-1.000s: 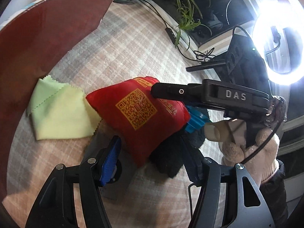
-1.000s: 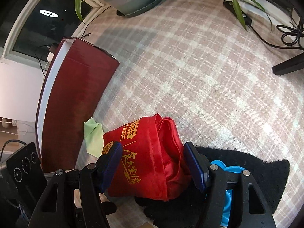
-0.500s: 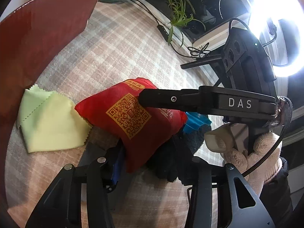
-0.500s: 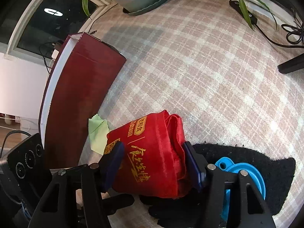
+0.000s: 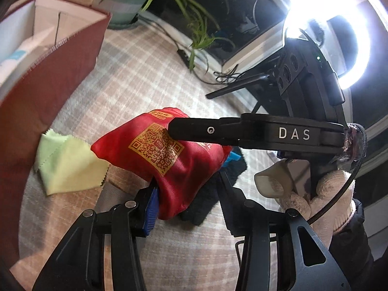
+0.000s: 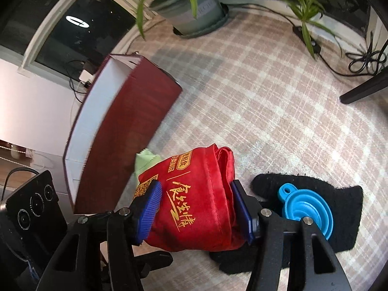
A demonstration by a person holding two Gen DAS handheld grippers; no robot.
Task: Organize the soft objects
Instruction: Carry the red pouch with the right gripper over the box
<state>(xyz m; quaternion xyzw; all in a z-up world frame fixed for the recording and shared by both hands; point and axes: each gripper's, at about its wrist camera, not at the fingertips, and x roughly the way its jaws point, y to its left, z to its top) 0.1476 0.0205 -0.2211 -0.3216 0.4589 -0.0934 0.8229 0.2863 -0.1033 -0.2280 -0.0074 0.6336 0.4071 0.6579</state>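
I have the red bag [image 6: 194, 206] pinched from 2 sides now. My right gripper [image 6: 196, 212] has just been closing, and its blue pads press into the bag's flanks, so it is clamped on the fabric. My left gripper [image 5: 186, 201] closed earlier in the last second and has held its width since; the bag's lower corner sits between its jaws. Its left pad [image 5: 150, 208] touches the cloth, but the bag hides the other pad, so I judge it a grip rather than see one.

Compared with a second ago, the bag sits higher in both views and more of the box [image 6: 126, 126] interior shows past its rim. I take that as the bag coming up off the mat [image 6: 242, 84], which means the lift toward the box has likely begun.

The black cloth [image 6: 339, 208] stays on the mat with the blue funnel [image 6: 308, 208] on it, just right of the bag. The green cloth [image 5: 65, 162] lies near the box wall.

The box's near wall stands tall between bag and opening, so the bag must clear that rim. Above the mat the room is free; the plant pot [image 6: 194, 7] and cables sit well away.
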